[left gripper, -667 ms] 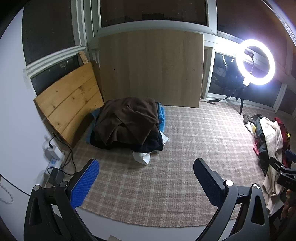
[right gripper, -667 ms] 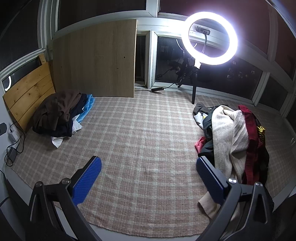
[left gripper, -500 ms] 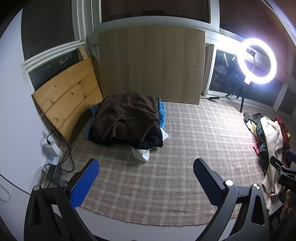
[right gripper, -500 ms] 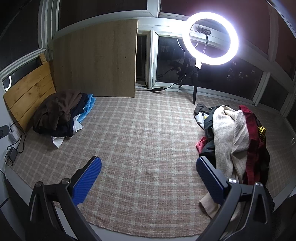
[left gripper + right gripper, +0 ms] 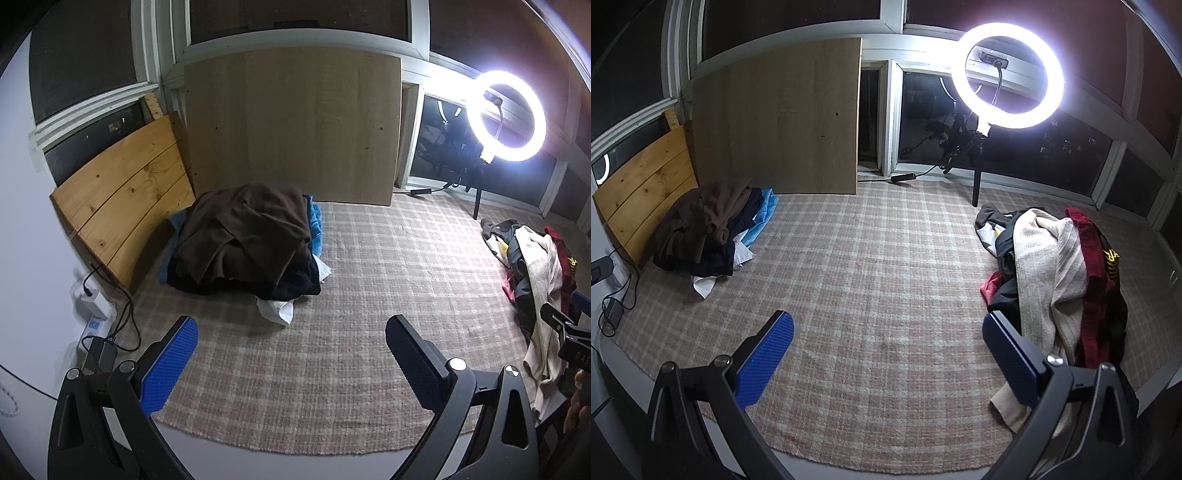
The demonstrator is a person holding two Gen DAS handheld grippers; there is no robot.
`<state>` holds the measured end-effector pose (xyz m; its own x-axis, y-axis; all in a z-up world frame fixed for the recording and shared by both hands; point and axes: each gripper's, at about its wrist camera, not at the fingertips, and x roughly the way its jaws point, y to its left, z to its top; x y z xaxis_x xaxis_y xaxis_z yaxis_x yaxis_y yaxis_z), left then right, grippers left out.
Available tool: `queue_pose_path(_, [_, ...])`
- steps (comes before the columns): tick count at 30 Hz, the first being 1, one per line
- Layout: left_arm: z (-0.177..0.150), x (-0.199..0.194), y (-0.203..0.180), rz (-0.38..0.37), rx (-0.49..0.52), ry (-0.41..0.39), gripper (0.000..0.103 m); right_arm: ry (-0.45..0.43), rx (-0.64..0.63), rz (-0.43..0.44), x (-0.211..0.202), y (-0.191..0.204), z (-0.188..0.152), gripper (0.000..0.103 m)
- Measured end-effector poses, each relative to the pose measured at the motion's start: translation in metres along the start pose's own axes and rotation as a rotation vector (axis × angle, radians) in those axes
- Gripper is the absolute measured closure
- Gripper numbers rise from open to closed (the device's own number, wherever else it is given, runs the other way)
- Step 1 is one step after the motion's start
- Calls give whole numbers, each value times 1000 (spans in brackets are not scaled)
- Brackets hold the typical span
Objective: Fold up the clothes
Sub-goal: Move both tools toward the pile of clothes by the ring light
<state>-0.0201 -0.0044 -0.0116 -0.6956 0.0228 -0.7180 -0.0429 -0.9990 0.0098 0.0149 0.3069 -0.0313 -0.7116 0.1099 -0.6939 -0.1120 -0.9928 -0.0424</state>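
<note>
A stack of folded clothes with a brown garment on top (image 5: 247,240) lies at the far left of the plaid rug (image 5: 369,295); it also shows in the right wrist view (image 5: 709,229). A loose pile of clothes with a cream garment (image 5: 1049,273) and a red one lies at the right; it also shows in the left wrist view (image 5: 535,273). My left gripper (image 5: 291,332) is open and empty above the rug's near edge. My right gripper (image 5: 886,328) is open and empty, its right finger next to the loose pile.
A lit ring light on a stand (image 5: 1006,74) stands at the back right. A large board (image 5: 295,129) and a pine panel (image 5: 122,195) lean against the back windows. A power strip and cables (image 5: 96,317) lie at the left wall.
The left wrist view has drifted slightly, so the folded stack sits a bit higher and closer. The right wrist view is almost unchanged. Both grippers stay open.
</note>
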Motion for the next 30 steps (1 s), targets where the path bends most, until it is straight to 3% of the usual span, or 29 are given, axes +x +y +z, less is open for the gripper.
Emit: queue_pose_path(30, [28,27,-71,-229,252,-10,1,10,190,-238,-27,-45,-18,0])
